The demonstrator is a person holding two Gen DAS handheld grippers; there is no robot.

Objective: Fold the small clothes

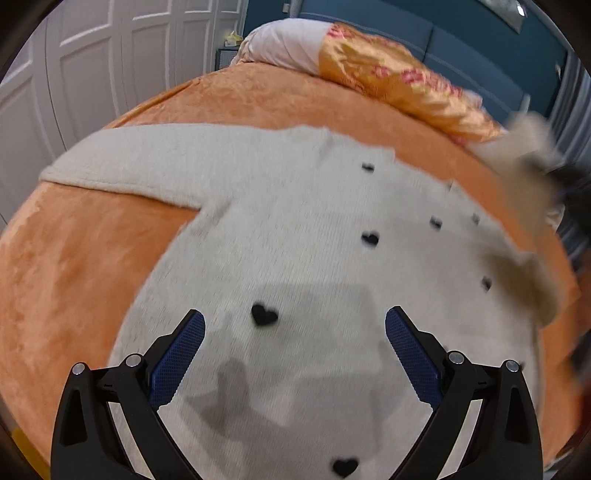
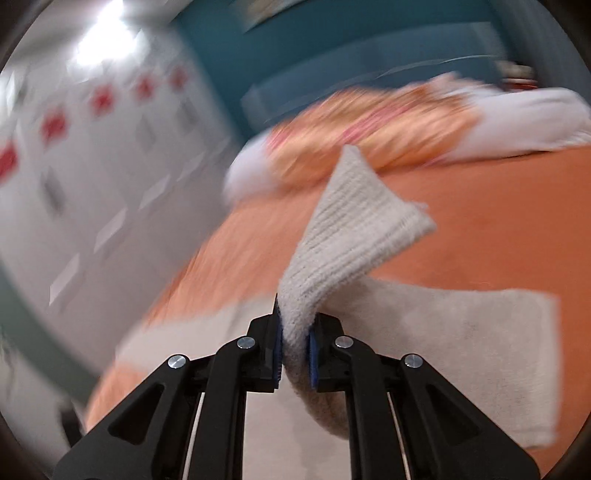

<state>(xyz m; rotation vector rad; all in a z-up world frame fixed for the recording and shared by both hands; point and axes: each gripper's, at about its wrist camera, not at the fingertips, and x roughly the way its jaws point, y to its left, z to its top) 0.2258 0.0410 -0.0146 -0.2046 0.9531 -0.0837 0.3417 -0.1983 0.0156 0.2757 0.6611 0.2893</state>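
Note:
A cream knit sweater with small black hearts lies spread on the orange bedspread, one sleeve stretched out to the left. My left gripper hovers open and empty over the sweater's lower body. My right gripper is shut on the ribbed cuff of the other sleeve and holds it lifted above the bed. In the left wrist view that lifted sleeve shows blurred at the far right.
A pillow with an orange floral cover and a white pillow lie at the head of the bed. White closet doors stand to the left. A teal wall is behind.

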